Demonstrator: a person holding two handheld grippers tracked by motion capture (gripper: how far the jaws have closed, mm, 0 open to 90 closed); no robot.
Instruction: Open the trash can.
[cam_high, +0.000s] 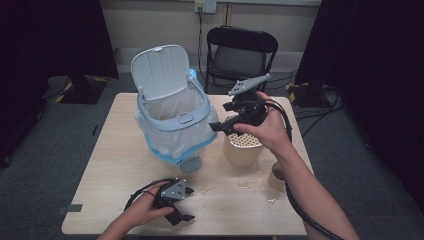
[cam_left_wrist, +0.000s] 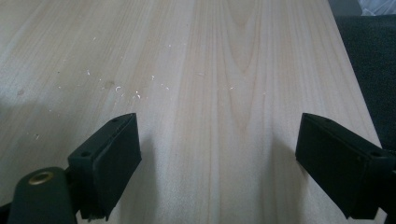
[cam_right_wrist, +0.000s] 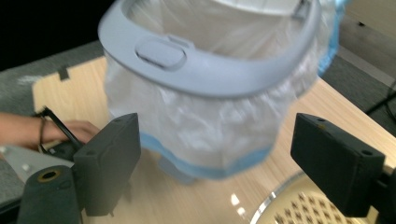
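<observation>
Thin, crinkly plastic lines the small grey bin (cam_high: 172, 122) standing on the far left of the pale wooden table (cam_high: 100, 165), its lid tipped up. I judge it light, soft-sided and easily tipped; the stiff grey rim (cam_right_wrist: 210, 65) is the safest hold. Right gripper (cam_high: 220, 126) hovers beside it over a perforated cream cup (cam_high: 243, 147), jaws wide apart, empty. Left gripper (cam_high: 186, 205) rests near, jaws apart.

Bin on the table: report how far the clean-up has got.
Looks done: the bin stands lid-up with a liner fitted. In hand: nothing; the right tool hangs open between the bin and the perforated container, the left tool rests open on the table. Probably left: the pale scraps on the table and the small cup.
</observation>
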